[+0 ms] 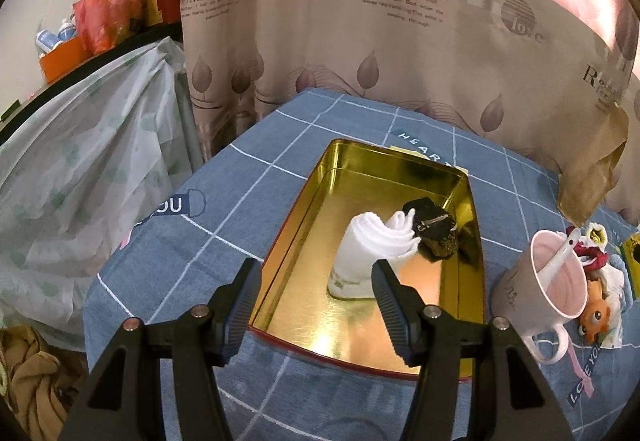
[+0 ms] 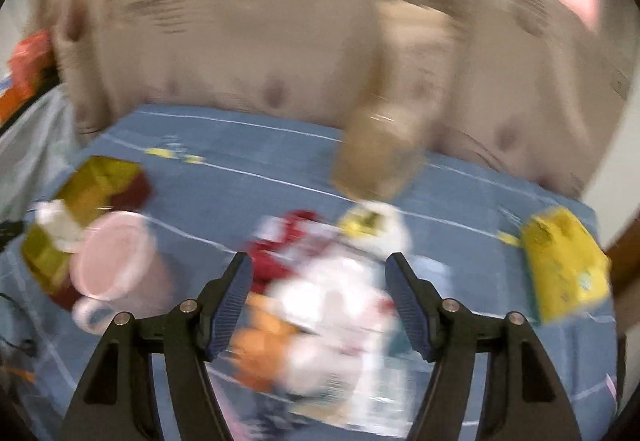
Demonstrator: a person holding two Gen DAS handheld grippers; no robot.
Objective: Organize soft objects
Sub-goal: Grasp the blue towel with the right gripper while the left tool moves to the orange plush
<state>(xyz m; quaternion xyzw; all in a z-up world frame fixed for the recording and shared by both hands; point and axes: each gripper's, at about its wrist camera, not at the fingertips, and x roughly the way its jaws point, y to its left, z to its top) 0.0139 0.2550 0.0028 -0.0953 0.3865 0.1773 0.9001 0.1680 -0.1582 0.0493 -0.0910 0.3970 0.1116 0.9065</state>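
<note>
- Here, a gold tin point(image 1: 436, 177), lidless, is seen on a blue grid-pattern cloth point(image 1: 256, 177) in the L wrist view; a red edge runs round its rim.
- Inside the tin, a rolled white towel point(image 1: 370, 245) is laid toward the R side, w/ a dark bundle point(image 1: 434, 231) touching its far end.
- The left gripper point(image 1: 316, 305) is held above the tin's near end, jaws released & spread, nothing between them; the L finger is seen over the tin's L rim, the R finger in front of the towel's near end.
- A pink mug point(image 1: 554, 281) w/ a white spoon point(image 1: 562, 253) in it is stood just R of the tin; a heap of soft toys point(image 1: 604, 293), orange, white & red, is piled right behind it.
- The R wrist view is heavily blurred by motion.
- The right gripper point(image 2: 320, 301) is shown over the toy heap point(image 2: 332, 297), jaws apart, nothing clamped; contact w/ the toys cannot be told thru the blur.
- In that view the mug point(image 2: 120, 265) is seen at L w/ the tin point(image 2: 92, 177) beyond it, & a yellow item point(image 2: 564, 265) at R on the cloth; its kind cannot be told.
- A leaf-print curtain point(image 1: 360, 41) is hung behind the table.
</note>
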